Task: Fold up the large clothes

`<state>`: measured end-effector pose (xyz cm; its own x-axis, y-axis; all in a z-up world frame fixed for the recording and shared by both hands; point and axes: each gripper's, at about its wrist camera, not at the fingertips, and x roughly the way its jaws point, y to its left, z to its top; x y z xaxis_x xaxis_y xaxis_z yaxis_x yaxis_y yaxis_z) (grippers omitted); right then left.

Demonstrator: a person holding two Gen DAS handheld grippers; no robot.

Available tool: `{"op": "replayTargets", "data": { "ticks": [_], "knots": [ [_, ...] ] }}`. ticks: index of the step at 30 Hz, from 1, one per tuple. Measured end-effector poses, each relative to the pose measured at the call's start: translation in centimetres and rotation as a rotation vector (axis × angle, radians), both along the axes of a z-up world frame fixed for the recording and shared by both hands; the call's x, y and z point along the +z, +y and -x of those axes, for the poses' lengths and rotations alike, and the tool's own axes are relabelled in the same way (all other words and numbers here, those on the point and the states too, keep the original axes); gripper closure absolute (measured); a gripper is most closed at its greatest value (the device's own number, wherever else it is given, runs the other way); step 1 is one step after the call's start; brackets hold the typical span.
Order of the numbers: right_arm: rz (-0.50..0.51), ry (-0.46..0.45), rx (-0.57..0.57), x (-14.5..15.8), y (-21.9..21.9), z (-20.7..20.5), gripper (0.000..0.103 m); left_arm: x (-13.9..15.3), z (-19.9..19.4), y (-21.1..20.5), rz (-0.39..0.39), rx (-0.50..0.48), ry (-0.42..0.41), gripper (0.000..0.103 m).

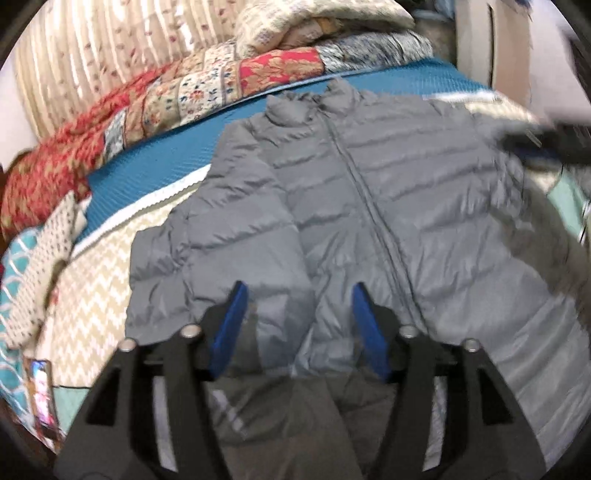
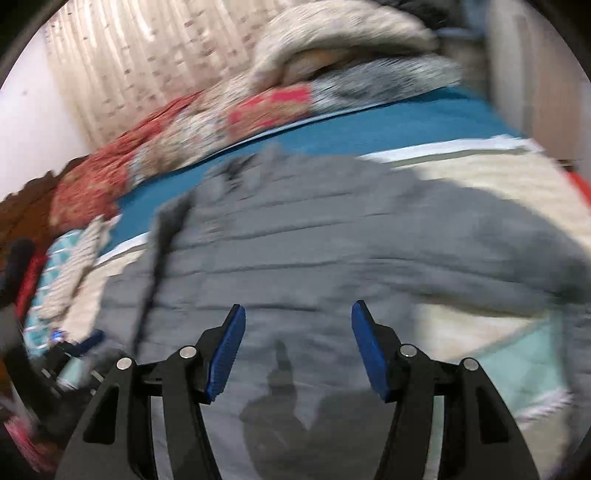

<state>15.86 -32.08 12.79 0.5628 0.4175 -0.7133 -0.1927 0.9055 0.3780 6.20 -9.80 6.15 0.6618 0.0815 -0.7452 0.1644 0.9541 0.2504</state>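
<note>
Left tool point(image 1: 297, 291) hangs over the jacket's point(image 1: 369, 206) hem, blue pads point(image 1: 229, 325) spread wide, nothing between them. Right tool point(image 2: 297, 314) does the same in its own view, pads point(image 2: 369, 347) well apart and empty, above the jacket point(image 2: 314, 240) body; that view is heavily blurred.

The jacket is grey, quilted, zipped shut, and lies front-up and flat on the bed point(image 1: 92, 302), collar at the far end and hem towards both cameras. In the left view one sleeve lies alongside the jacket's left edge, over a beige zigzag cover. The right tool shows in the left view as a dark smear point(image 1: 546, 140) at the jacket's right shoulder; whether it touches the fabric I cannot tell.

Beyond the collar runs a teal sheet point(image 1: 155, 162), and beyond that a red and floral patchwork quilt point(image 1: 155, 96) is heaped against a striped curtain point(image 1: 92, 44). A pale bundle point(image 1: 317, 26) sits on top of the quilt, further back from the collar. Left of the sleeve, a small pile of patterned cloths point(image 1: 33, 266) rests at the bed's edge.
</note>
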Motion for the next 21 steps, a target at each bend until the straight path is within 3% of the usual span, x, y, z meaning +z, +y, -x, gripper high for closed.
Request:
{"op": "replayTargets", "data": {
  "ticks": [4, 7, 11, 13, 14, 18, 21],
  "knots": [
    [-0.221, 0.091, 0.112, -1.4, 5.2, -2.5, 0.103, -1.8, 2.1, -0.4, -0.149, -0.045, 0.014, 0.039],
    [-0.231, 0.098, 0.153, -2.2, 7.8, -3.4, 0.103, -2.7, 3.1, -0.4, -0.287, -0.036, -0.052, 0.036],
    [-0.198, 0.128, 0.123, -4.9, 7.3, -4.1, 0.103, -3.2, 1.6, 1.7, -0.308, 0.049, -0.048, 0.036],
    [-0.237, 0.158, 0.112, -7.2, 6.3, -4.4, 0.103, -3.5, 0.9, 2.9, -0.305, 0.077, -0.039, 0.037],
    [-0.241, 0.133, 0.120, -7.6, 5.9, -4.2, 0.103, -3.6, 0.7, 3.2, -0.306, 0.084, -0.041, 0.041],
    [-0.220, 0.074, 0.145, -7.9, 5.5, -3.6, 0.103, -3.1, -0.8, 4.8, -0.297, 0.142, -0.059, 0.083],
    [-0.209, 0.060, 0.150, -8.0, 5.2, -3.3, 0.103, -1.8, -2.3, 7.2, -0.248, 0.203, -0.072, 0.093]
  ]
}}
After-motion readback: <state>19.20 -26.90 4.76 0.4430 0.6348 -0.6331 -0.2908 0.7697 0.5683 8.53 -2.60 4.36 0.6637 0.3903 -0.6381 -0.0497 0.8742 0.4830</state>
